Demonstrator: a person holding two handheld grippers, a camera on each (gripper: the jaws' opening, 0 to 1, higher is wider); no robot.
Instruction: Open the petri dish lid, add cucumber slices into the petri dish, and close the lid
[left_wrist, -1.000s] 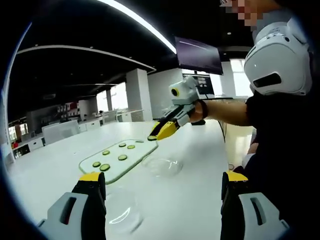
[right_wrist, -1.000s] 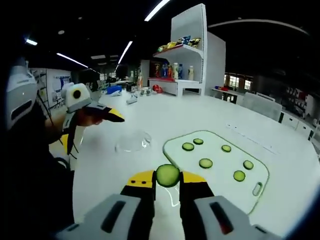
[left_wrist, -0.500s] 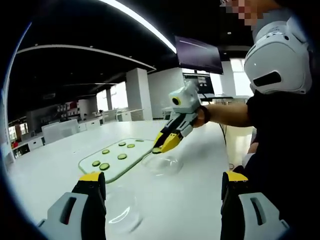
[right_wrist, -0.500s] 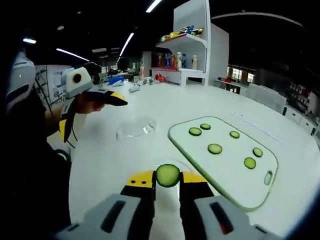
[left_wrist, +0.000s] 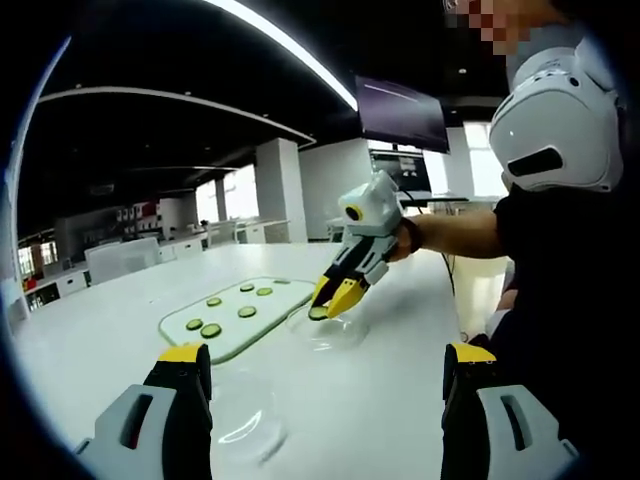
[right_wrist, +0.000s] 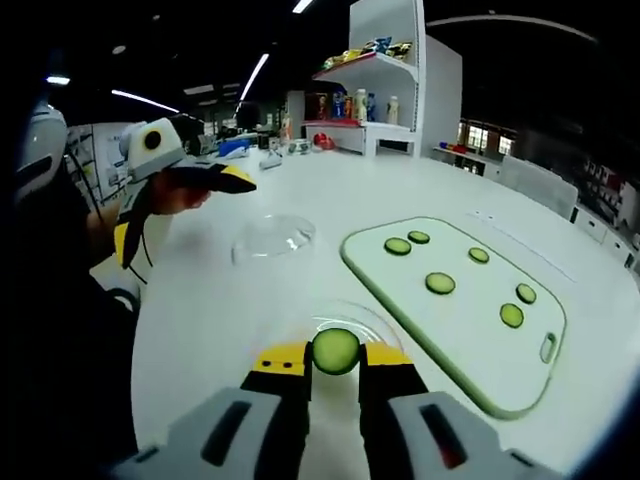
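The right tongs pinch a cucumber slice upright between their tips, directly above the open petri dish on the white table. In the left gripper view those same right tongs hang over the dish at centre. The left tongs stand spread wide with nothing between them. The clear lid lies at 11 o'clock from the dish; in the left gripper view it sits at 7 o'clock. A pale green cutting board at 3 o'clock carries six more slices.
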